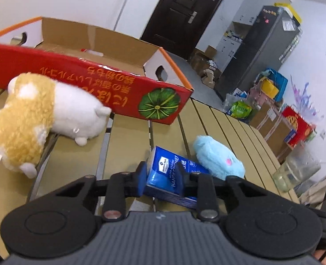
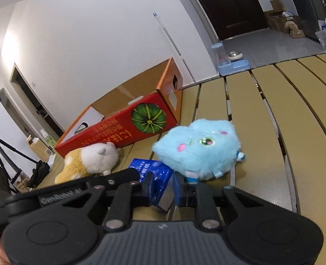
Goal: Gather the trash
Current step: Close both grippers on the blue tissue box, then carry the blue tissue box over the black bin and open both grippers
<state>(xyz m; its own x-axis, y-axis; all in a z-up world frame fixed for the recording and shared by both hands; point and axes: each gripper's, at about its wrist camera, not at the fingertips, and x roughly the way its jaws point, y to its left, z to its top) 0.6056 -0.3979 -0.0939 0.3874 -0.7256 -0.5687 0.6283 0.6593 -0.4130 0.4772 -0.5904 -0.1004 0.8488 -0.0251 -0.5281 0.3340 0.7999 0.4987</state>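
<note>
While both tools clamp the same blue tissue pack (image 1: 163,172), the step in hand is the pick-up of this piece of trash from the slatted tabletop (image 1: 123,145). The left tool (image 1: 160,174) has its blue pads pressed on the pack's sides, jaws nearly together. The right tool (image 2: 163,187) pinches the crumpled end of the pack likewise. The pack lies just at 8 o'clock of the blue plush (image 2: 198,148), touching it, with the tan-and-white plush (image 1: 41,114) farther off at 10 o'clock. The next move likely calls for lifting the pack and carrying it toward the red carton (image 1: 92,77) at 11 o'clock, without dragging the blue plush.
</note>
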